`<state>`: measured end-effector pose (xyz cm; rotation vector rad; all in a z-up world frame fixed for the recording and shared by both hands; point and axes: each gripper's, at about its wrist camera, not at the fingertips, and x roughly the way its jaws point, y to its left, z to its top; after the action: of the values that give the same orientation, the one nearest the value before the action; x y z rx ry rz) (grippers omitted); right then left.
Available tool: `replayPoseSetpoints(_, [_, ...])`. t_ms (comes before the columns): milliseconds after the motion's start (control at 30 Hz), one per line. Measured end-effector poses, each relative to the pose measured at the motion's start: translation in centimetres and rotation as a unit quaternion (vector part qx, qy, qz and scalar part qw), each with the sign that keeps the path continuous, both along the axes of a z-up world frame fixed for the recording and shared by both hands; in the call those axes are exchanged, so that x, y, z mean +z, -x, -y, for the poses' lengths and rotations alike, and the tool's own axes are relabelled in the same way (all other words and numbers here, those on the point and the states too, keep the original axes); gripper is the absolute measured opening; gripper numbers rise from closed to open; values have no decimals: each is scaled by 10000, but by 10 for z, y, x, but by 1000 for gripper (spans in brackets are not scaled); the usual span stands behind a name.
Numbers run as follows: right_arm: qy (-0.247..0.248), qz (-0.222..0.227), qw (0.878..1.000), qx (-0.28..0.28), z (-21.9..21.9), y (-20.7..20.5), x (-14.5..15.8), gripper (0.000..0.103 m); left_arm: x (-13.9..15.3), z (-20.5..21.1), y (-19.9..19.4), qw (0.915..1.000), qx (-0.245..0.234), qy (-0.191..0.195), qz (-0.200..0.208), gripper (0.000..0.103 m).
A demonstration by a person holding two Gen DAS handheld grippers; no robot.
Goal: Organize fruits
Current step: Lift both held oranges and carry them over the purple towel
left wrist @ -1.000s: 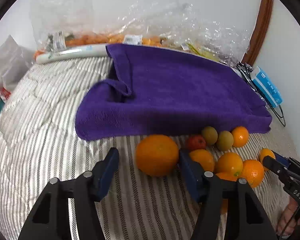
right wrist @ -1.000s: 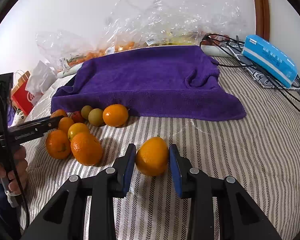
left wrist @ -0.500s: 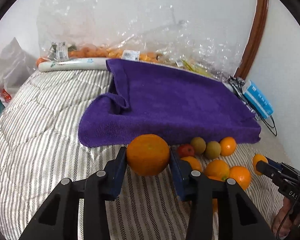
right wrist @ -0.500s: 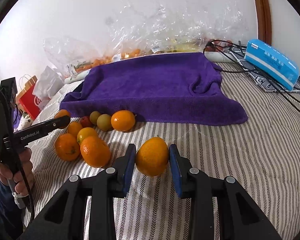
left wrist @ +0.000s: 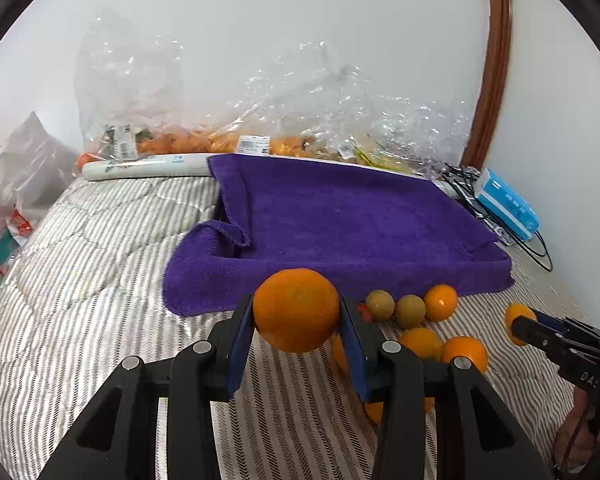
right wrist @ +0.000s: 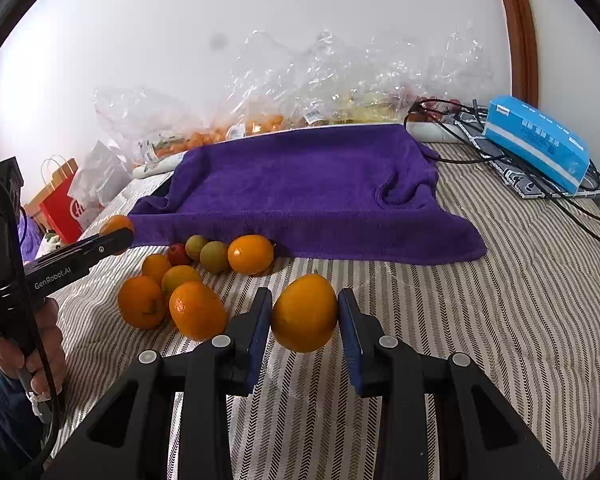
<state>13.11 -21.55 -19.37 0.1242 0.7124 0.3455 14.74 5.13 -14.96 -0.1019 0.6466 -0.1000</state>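
Striped grey-and-white bedding point(right wrist: 500, 320) covers the whole flat top where the work goes on.

Nearest in the left wrist view, the left gripper point(left wrist: 296, 316) has its blue pads pressed on both sides of a big round orange point(left wrist: 296, 310), and that orange sits up off the stripes. Its jaws closed in on the fruit a moment ago and are now narrow around it. In the right wrist view, the right gripper point(right wrist: 304, 314) squeezes a yellow-orange citrus fruit point(right wrist: 304, 312) between its pads, jaws narrow too.

Just past the fingers lies a loose pile of small oranges point(right wrist: 172, 300) on the bedding. Behind it are two little green-brown fruits point(right wrist: 208, 252), a small red fruit point(right wrist: 178, 254) and one more round orange point(right wrist: 251, 254), right up against the front edge of a purple fluffy towel point(right wrist: 300, 192).

That towel is spread wide and flat, with its near edge hanging down and nothing on top (lots of room there). Bare striped bedding lies open to the right of the pile.

Farther back sit a blue tissue box point(right wrist: 536, 142) and black cables point(right wrist: 572, 200) near the right edge. Clear crinkly plastic bags point(right wrist: 300, 92) with orange fruit inside lean on the white wall point(right wrist: 300, 8).
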Motion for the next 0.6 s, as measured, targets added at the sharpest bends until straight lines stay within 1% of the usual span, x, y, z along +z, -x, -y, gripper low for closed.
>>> replayPoseSetpoints(167, [-100, -37, 9999, -32, 4, -1, -1, 34, 1, 1, 1, 10000, 61, -29, 56, 39])
replayPoseSetpoints(367, [77, 125, 9999, -68, -1, 4, 4, 34, 3, -2, 3, 9998, 130, 105, 110, 39])
replayPoseSetpoints(600, [-123, 202, 9997, -13, 1, 5, 20, 34, 7, -6, 7, 9994, 180, 218, 217, 39])
